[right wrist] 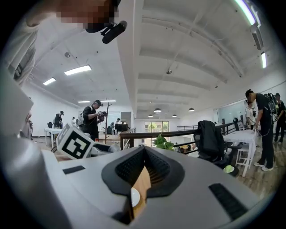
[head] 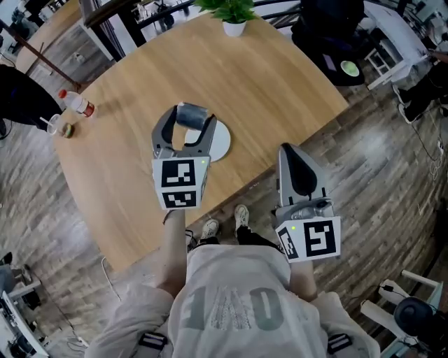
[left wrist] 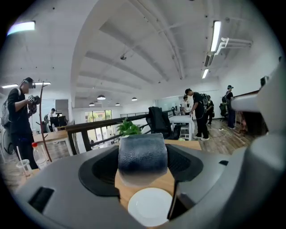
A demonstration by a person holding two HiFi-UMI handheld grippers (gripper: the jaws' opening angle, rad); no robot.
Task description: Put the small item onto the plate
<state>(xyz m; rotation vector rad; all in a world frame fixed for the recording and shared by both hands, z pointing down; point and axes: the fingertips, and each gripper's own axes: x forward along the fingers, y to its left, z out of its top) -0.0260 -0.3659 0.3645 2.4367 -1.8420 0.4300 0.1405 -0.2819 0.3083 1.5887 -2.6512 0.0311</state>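
A small dark blue-grey cylinder-like item is held between the jaws of my left gripper, above the white plate on the round wooden table. The plate lies just below and to the right of the held item in the head view. My right gripper hangs off the table's near right edge with its jaws pressed together and nothing between them.
A potted green plant stands at the table's far edge. A plastic bottle with a red cap, a clear cup and a small fruit sit at the far left. Chairs, desks and several people fill the room around.
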